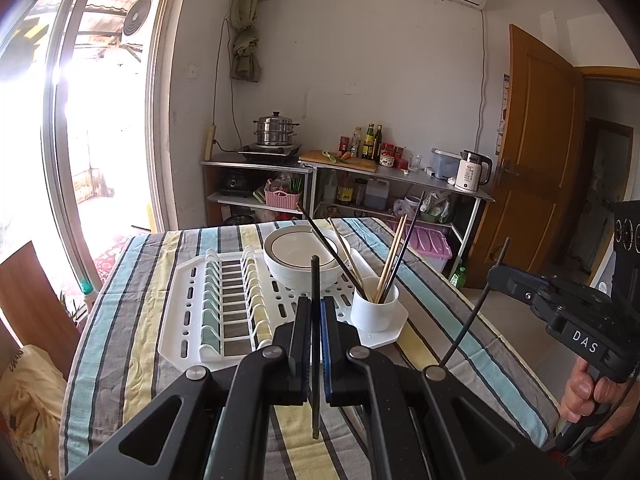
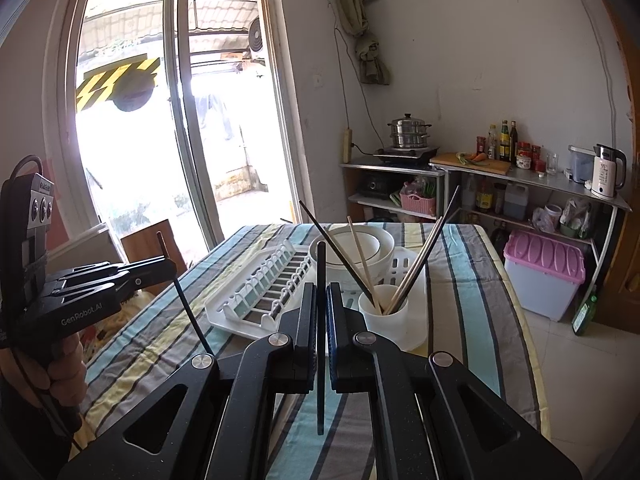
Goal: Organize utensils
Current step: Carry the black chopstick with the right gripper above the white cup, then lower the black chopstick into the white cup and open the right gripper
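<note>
A dark chopstick [image 1: 315, 320] stands upright, pinched in the left claw [image 1: 315, 308]; another dark chopstick [image 2: 321, 320] stands upright in the right claw [image 2: 321, 296]. More chopsticks, dark and pale wood, lean splayed in the white cup [image 1: 374, 308].

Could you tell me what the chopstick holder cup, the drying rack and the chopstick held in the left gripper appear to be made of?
The holder cup looks like matte white plastic or ceramic; its even, dull surface leaves that open. The drying rack seems moulded white plastic, given its slotted base and thin ribs. The left gripper has its jaws shut on a dark chopstick, smooth and uniform, perhaps lacquered wood or plastic.
</note>
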Motion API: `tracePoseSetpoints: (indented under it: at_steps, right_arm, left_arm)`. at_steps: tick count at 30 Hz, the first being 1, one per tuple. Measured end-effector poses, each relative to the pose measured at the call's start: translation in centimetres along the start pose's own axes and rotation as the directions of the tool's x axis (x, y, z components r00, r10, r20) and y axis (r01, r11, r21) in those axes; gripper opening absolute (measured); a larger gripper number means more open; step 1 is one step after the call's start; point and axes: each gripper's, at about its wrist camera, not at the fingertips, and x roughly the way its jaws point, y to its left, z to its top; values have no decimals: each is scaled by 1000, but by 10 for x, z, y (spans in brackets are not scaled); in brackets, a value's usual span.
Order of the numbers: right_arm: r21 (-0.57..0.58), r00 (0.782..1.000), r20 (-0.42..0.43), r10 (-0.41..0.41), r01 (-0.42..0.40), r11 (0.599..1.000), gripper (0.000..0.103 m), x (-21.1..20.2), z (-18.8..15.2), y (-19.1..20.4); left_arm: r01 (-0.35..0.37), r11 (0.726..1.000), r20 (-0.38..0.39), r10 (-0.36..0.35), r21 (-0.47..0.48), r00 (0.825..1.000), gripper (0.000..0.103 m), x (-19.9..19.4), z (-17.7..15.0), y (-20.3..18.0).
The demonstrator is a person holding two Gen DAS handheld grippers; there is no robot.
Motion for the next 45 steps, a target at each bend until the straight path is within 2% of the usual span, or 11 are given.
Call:
tracePoseSetpoints:
  at_steps: [25, 33, 45]
  right_arm:
    - [-13, 995, 78, -66, 67, 998, 4, 12, 69, -34]
    - [2, 992, 107, -69, 69, 998, 4, 24, 86, -45]
    - [6, 991, 105, -78, 78, 997, 4, 50, 101, -55]
  left_arm:
    - [113, 993, 8, -113, 26, 994, 4, 59, 97, -43]
    - [128, 991, 20, -129, 24, 992, 4, 80, 119, -49]
    - [137, 991, 19, -137, 13, 990, 4, 117, 139, -47]
